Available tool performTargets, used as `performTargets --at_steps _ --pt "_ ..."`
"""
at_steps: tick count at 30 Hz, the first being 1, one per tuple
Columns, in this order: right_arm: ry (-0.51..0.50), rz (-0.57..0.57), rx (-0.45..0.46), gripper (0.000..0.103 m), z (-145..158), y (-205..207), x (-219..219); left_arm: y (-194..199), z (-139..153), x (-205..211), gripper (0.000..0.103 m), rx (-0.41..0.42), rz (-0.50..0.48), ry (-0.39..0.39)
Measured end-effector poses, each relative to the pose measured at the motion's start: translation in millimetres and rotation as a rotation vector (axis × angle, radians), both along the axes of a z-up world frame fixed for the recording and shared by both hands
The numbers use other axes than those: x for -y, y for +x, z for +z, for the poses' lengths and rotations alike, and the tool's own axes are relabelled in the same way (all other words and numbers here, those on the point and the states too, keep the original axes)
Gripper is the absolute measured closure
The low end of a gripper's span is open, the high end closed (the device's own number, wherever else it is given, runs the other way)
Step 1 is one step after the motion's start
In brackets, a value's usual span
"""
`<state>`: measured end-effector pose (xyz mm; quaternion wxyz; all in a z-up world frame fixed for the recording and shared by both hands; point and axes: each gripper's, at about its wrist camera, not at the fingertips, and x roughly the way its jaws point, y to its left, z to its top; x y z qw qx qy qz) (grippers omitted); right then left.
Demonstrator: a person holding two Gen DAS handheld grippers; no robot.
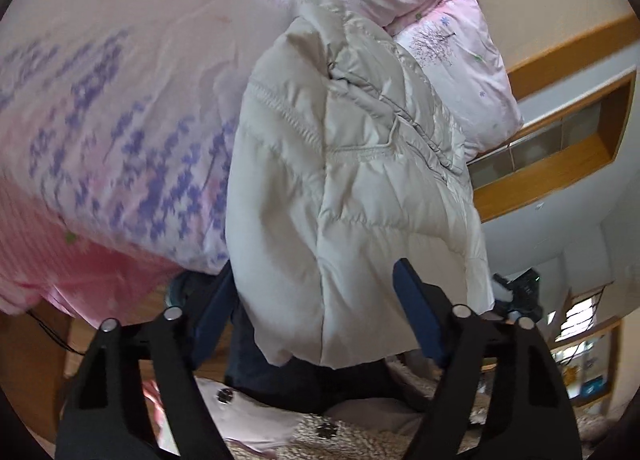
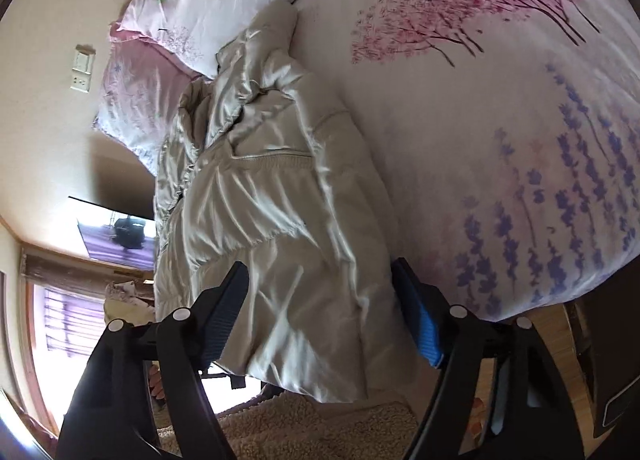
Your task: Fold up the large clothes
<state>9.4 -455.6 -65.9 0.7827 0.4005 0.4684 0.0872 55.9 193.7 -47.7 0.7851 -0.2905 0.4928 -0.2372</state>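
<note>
A cream padded jacket (image 1: 352, 180) lies folded lengthwise on the flowered bed cover (image 1: 120, 108), its near end hanging over the bed's edge. My left gripper (image 1: 316, 292) is open, its blue-padded fingers (image 1: 416, 308) on either side of the jacket's near end. In the right wrist view the same jacket (image 2: 264, 200) runs from the pillows down to my right gripper (image 2: 320, 296), which is also open and straddles the jacket's hem, blue pads (image 2: 420, 324) apart from the cloth.
Pink flowered pillows (image 1: 460, 52) lie at the head of the bed, also in the right wrist view (image 2: 192, 0). A wooden shelf (image 1: 560, 140) is on the wall. A fuzzy beige rug (image 2: 304, 428) covers the floor below. A window (image 2: 60, 320) is at the left.
</note>
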Motion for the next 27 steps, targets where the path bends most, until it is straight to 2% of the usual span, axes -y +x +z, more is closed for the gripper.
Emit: performTargets --at_steps 2,5,9,13,16,18,19,21,22,24,27 --pt "0.009 -0.041 0.011 0.036 -2.3 -4.4 6.7 -1.4 -7.4 -0.9 0.032 -0.023 0.020 -0.020" --pt "0.019 -0.029 0.030 0.036 -3.9 -8.1 6.6 -3.0 -16.9 1.2 0.032 -0.053 0.026 -0.053" --pt "0.008 -0.009 0.026 0.036 -4.0 -12.9 3.7 -2.5 -16.2 6.6 0.032 -0.052 0.023 -0.045" --pt "0.021 0.056 0.027 0.038 -5.3 -12.5 -9.1 -1.4 -11.4 11.0 0.042 -0.038 0.012 -0.072" --pt "0.042 0.088 0.032 0.047 -7.0 -11.8 -15.2 -0.6 -8.3 14.8 0.050 -0.037 0.011 -0.067" --pt "0.059 0.098 0.030 0.057 -8.7 -11.7 -17.0 0.2 -7.9 13.6 0.055 -0.042 0.020 -0.083" --pt "0.062 0.100 0.032 0.061 -9.0 -12.5 -17.4 0.2 -8.4 12.9 0.061 -0.043 0.023 -0.086" --pt "0.057 0.103 0.045 0.076 -6.3 -14.0 -19.0 -1.4 -10.1 9.9 0.070 -0.044 0.036 -0.091" --pt "0.048 0.100 0.061 0.078 -2.4 -15.1 -20.2 -1.3 -10.4 8.5 0.076 -0.044 0.043 -0.098" --pt "0.026 0.098 0.105 0.084 7.8 -16.6 -23.2 -1.0 -9.7 7.0 0.082 -0.039 0.049 -0.110" --pt "-0.004 0.087 0.175 0.086 26.6 -17.5 -26.5 0.1 -3.0 6.7 0.087 -0.017 0.048 -0.109"
